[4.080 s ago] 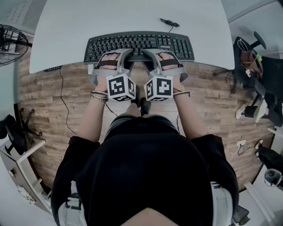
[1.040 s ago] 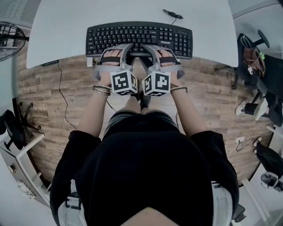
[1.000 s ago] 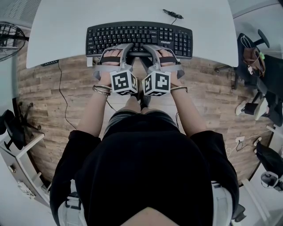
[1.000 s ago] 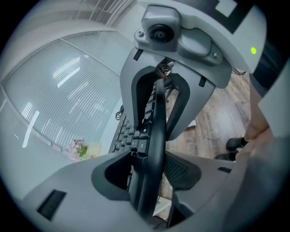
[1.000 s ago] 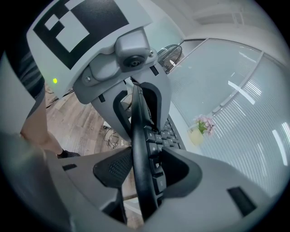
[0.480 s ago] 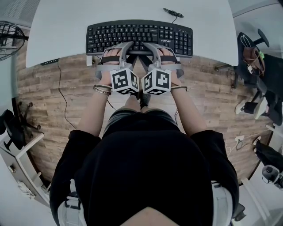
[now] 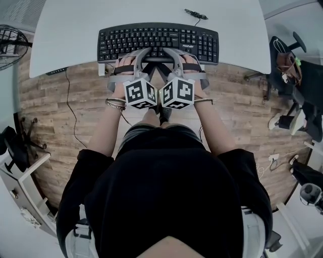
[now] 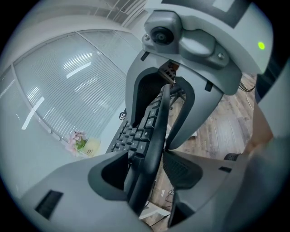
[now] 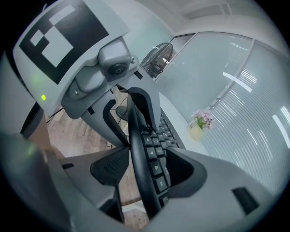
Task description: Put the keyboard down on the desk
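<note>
**A:** Tongs first. The left gripper (image 8: 147,158) and the right gripper (image 9: 145,166) both stand spread wide. Their jaws have just been opening, and no pad presses on anything.

**B:** But there's something in the gaps?

**A:** Yes, the near rim of the keyboard (image 7: 159,38) runs through each one, keys facing one jaw and underside facing the other. It sits loose there, not clamped.

**B:** And where is the keyboard itself?

**A:** Flat on the white desk (image 7: 75,35), long side along the near edge, front rim right at that edge. The two grippers sit side by side at its middle.

**B:** Why so close to the edge?

**A:** My guess is that it leaves room for the lower jaws. They hang off the desk over the wooden floor (image 7: 60,111), so they aren't pinned under the board.

**B:** So the putting-down is done?

**A:** It looks so to me. What remains is drawing both grippers straight back toward the body. If they tilt, a jaw could hook the rim and drag the keyboard off the edge.

**B:** Anything else near?

**A:** A black cable (image 7: 194,13) lies on the desk beyond the keyboard, apart from it. Farther off, a small pot of pink flowers (image 8: 81,142) stands by the blinds.
</note>
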The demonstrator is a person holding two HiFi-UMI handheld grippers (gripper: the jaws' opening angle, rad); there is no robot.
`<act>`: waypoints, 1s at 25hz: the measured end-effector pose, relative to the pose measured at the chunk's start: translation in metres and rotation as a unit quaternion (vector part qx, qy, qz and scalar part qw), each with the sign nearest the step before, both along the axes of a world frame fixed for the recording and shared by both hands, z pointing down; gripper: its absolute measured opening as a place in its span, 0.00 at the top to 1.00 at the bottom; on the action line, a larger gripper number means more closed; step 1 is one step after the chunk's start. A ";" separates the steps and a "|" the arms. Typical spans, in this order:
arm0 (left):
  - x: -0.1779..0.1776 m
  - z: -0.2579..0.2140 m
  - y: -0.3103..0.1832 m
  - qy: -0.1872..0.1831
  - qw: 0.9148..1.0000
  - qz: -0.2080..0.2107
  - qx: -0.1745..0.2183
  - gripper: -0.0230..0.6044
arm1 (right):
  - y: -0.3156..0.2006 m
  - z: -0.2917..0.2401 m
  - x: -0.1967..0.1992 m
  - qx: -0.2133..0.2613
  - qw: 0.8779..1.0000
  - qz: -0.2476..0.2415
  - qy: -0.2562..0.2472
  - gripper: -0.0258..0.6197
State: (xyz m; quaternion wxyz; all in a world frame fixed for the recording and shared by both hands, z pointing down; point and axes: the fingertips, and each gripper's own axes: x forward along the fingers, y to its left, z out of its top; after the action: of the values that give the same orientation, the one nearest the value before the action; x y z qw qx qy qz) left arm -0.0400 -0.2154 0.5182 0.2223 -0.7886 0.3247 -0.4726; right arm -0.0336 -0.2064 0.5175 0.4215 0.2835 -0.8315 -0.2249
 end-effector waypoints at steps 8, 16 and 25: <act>-0.005 -0.008 0.007 0.014 1.000 -0.016 -0.002 0.58 | 0.010 -0.012 -0.002 -0.004 1.000 -0.001 -0.028 0.55; -0.006 -0.023 0.014 0.032 0.999 -0.028 0.005 0.58 | 0.013 -0.037 0.003 0.001 0.998 0.009 -0.069 0.55; -0.003 -0.053 0.020 0.060 0.997 -0.044 0.034 0.58 | 0.017 -0.071 0.013 0.001 0.991 0.029 -0.132 0.56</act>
State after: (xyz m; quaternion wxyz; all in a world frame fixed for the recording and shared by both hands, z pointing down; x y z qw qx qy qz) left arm -0.0432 -0.1955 0.4648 0.2080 -0.7927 0.3874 -0.4222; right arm -0.0203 -0.1894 0.4463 0.3138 0.3355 -0.8711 -0.1739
